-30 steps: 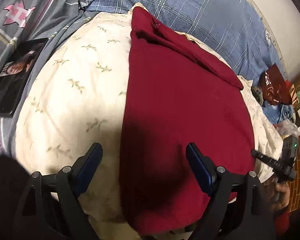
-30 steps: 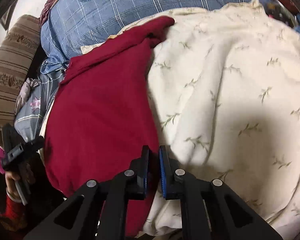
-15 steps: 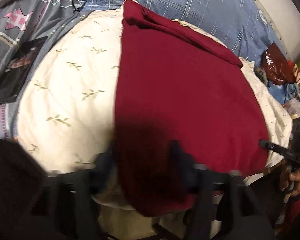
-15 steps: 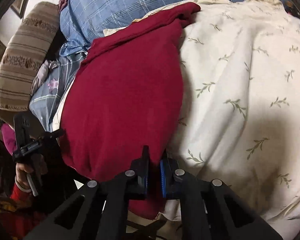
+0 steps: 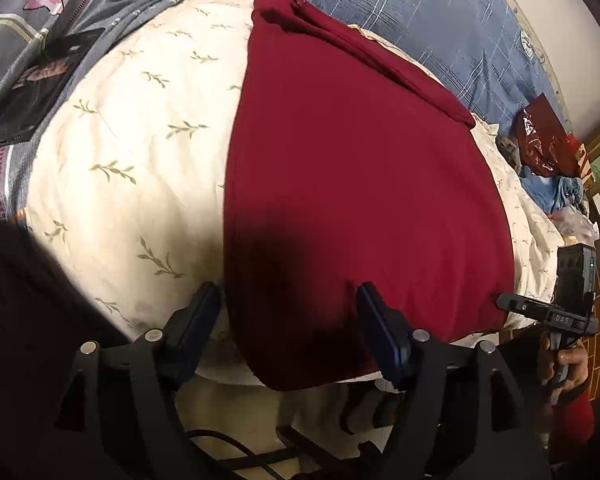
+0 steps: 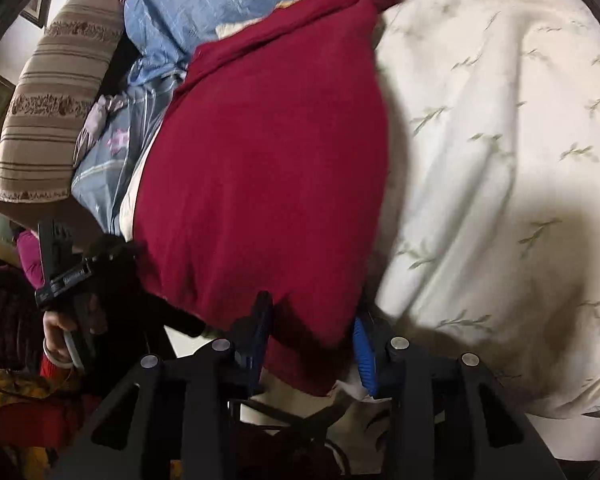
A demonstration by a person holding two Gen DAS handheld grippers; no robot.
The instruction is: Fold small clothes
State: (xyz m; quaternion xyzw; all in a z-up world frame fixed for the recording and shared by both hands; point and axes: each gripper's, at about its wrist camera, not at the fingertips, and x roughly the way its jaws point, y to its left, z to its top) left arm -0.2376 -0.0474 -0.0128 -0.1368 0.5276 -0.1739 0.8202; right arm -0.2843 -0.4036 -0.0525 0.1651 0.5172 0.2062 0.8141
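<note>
While both jaws have just opened, the red garment (image 5: 360, 184) hem droops between them, its underside hidden.

The red cloth (image 6: 260, 184) hangs over the bed's near edge, its lowest hem hidden behind the right gripper (image 6: 312, 340), whose right pad is half covered, and the leaf-print sheet (image 6: 500, 160) is motion-blurred.

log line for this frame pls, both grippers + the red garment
left gripper: open, jaws just opening, astride garment's near hem | right gripper: open, jaws just opening, near corner between them | red garment: flat on cream quilt
</note>
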